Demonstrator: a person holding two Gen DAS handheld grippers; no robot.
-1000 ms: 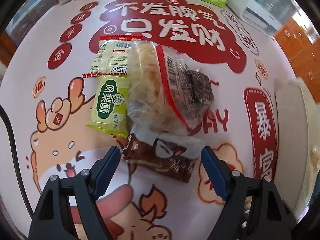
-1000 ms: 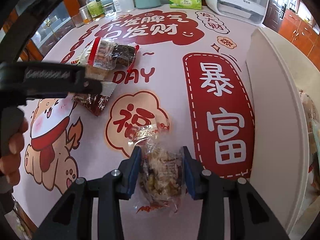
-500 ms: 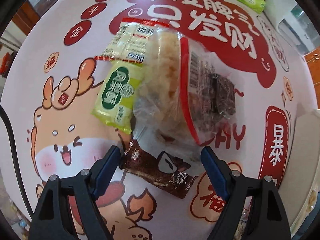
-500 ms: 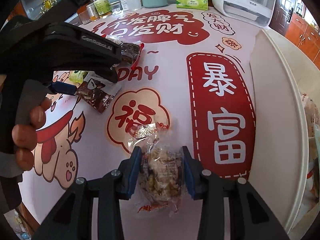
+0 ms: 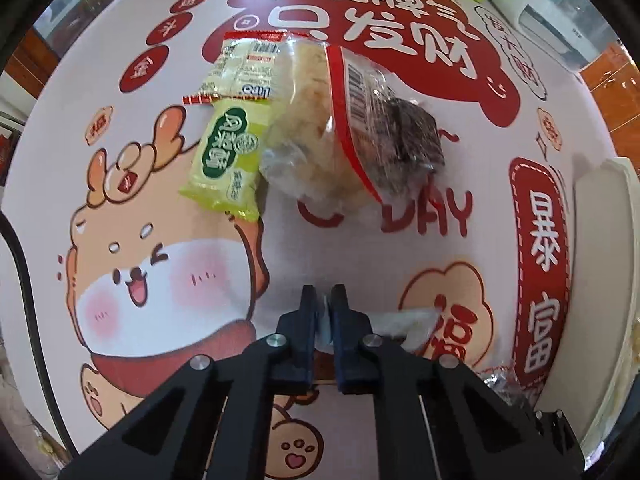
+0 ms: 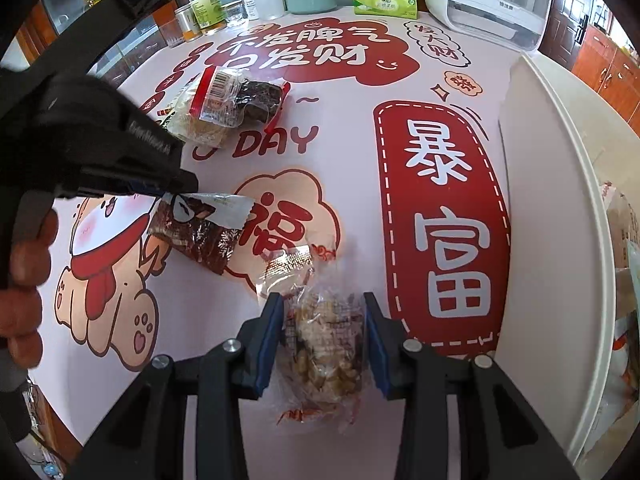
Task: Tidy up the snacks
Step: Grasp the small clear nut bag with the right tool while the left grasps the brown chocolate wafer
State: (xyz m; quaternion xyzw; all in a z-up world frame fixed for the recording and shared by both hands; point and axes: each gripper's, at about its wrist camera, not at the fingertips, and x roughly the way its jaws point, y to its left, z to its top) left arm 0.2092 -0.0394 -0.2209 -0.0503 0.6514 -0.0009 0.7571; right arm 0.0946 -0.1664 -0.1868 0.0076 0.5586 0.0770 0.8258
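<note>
My left gripper [image 5: 324, 300] is shut on the edge of a brown chocolate snack packet [image 6: 200, 232], lifted off the table; in the left wrist view only its pale end [image 5: 412, 322] shows. My right gripper [image 6: 323, 312] is shut on a clear nut snack bag [image 6: 326, 340] near the table's front. A large clear bag of pastries [image 5: 344, 128], a green packet [image 5: 228, 160] and a white-red wafer packet [image 5: 244, 68] lie together further back.
A white bin [image 6: 552, 216] with snack bags inside stands along the right edge. At the back are a green tissue box [image 6: 384, 0], bottles and jars [image 6: 204, 8] and a white appliance [image 6: 492, 4]. The printed tablecloth [image 6: 440, 92] covers the table.
My left gripper closed on the chocolate packet and lifted it toward the right. My right gripper has stayed shut on the nut bag in the same place.
</note>
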